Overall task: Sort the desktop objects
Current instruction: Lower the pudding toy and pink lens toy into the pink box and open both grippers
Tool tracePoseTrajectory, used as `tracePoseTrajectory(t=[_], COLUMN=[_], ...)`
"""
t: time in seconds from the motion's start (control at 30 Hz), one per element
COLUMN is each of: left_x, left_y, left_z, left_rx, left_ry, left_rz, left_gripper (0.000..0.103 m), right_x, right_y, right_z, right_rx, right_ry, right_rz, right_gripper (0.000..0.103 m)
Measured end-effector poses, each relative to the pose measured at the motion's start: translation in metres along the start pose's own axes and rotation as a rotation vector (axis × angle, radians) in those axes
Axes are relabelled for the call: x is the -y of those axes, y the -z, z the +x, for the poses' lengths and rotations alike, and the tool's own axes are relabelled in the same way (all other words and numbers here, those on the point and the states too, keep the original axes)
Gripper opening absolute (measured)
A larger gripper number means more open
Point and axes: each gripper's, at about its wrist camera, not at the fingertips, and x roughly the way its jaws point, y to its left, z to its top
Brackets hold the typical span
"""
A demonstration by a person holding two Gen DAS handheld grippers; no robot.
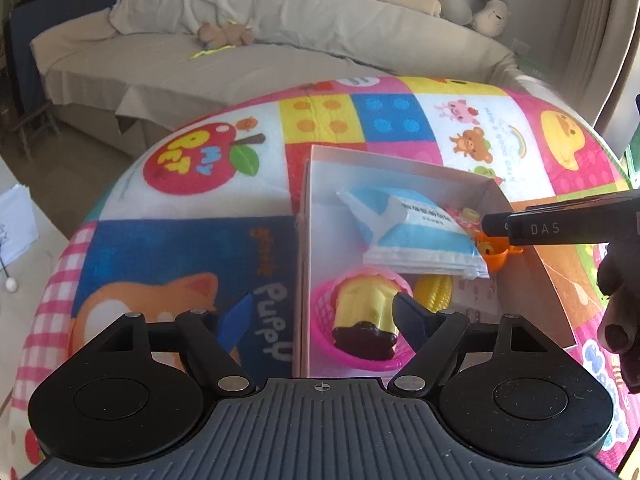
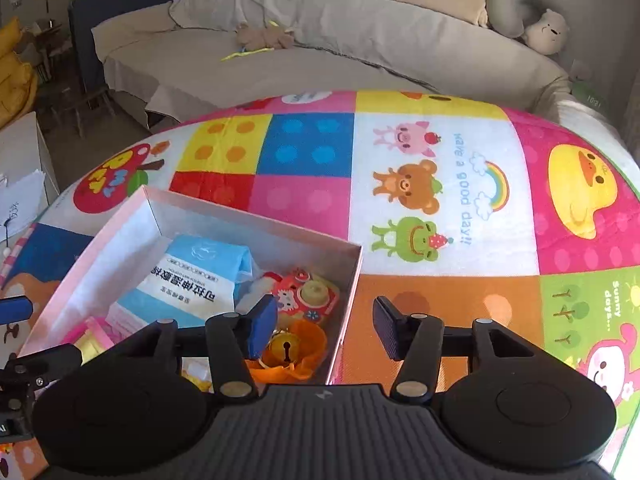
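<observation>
A pink open box (image 1: 310,184) (image 2: 120,220) sits on the colourful mat. Inside lie a blue-white wipes packet (image 1: 416,236) (image 2: 196,280), a yellow toy in a pink basket (image 1: 362,312), a yellow toy corn (image 1: 434,292), a red toy camera (image 2: 304,292) and an orange cup with a gold bell (image 2: 296,350). My left gripper (image 1: 322,312) is open and empty, straddling the box's near left wall. My right gripper (image 2: 324,328) is open and empty, straddling the box's right wall, its left finger above the orange cup. The right gripper also shows in the left wrist view (image 1: 560,228).
The cartoon mat (image 2: 440,184) covers the table, with bare room right of the box. A grey covered sofa (image 2: 280,56) with plush toys stands behind. White papers (image 1: 14,224) lie at the far left.
</observation>
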Motion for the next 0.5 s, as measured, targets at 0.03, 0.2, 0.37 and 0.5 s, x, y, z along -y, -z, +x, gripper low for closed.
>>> tracePoseTrajectory(t=[0.03,0.2,0.37,0.5], left_x=[-0.001,-0.008,-0.036,-0.063], left_y=[0.002,0.010,0.021,0.031], left_z=[0.002,0.001,-0.006,-0.019], left_rx=[-0.006,-0.015,-0.031,-0.033], left_ry=[0.006,0.043,0.048,0.026], left_rz=[-0.006,-0.018,-0.072,-0.131], left_gripper=[0.083,0.083,0.083,0.084], right_x=[-0.001,-0.009,-0.026,-0.052], right_y=[0.002,0.010,0.007,0.000], right_z=[0.003,0.012,0.013,0.015], right_rx=[-0.013,-0.052,-0.034,-0.017], right_ry=[0.000,-0.046,-0.082,-0.151], right_rz=[0.000,0.015,0.002,-0.002], right_gripper=[0.053,0.059,0.060,0.060])
